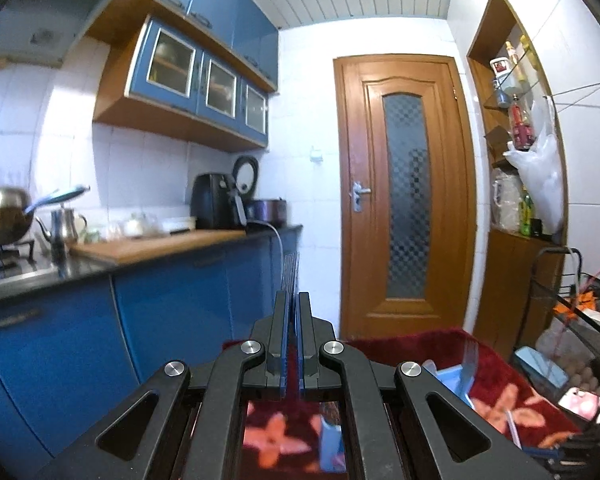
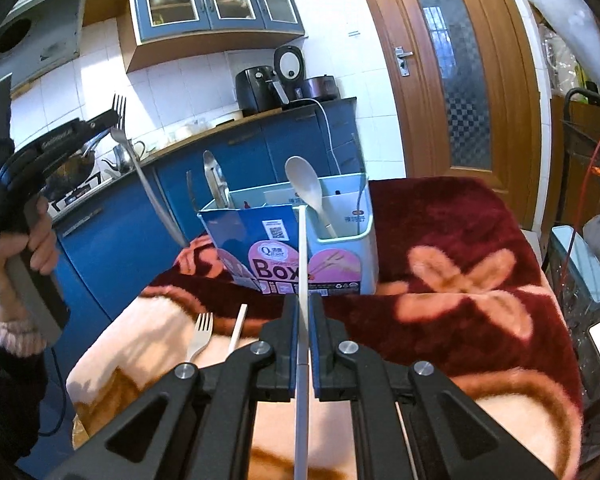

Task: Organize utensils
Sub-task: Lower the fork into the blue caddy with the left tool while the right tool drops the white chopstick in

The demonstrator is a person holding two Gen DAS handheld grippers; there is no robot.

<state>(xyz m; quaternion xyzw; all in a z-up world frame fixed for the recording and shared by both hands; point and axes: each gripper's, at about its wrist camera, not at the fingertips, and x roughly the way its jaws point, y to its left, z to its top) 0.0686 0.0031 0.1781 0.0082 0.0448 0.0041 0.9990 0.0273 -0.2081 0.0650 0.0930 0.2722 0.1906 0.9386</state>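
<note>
A: R gripper is clamping the white spoon by its handle, jaws closed on it. Bowl is hovering over the holder, right-hand compartment.

B: Axis?

A: Running straight away from the R cam, along the jaws, bowl at the far end and up, handle tail passing back under the gripper. To seat it like the ones already in there, she's needing to tip it handle-down before lowering, and not let go until the tail is inside the wall.

B: L side?

A: L gripper is gripping a metal fork, jaws closed on the neck. Tines up, handle hanging down toward the holder's left side, well clear of the blanket. Looks like a slight tilt, but fisheye is bending it, so not sure.

B: Leftovers?

A: A fork and a white stick are lying on the blanket, just beside each other.
</note>
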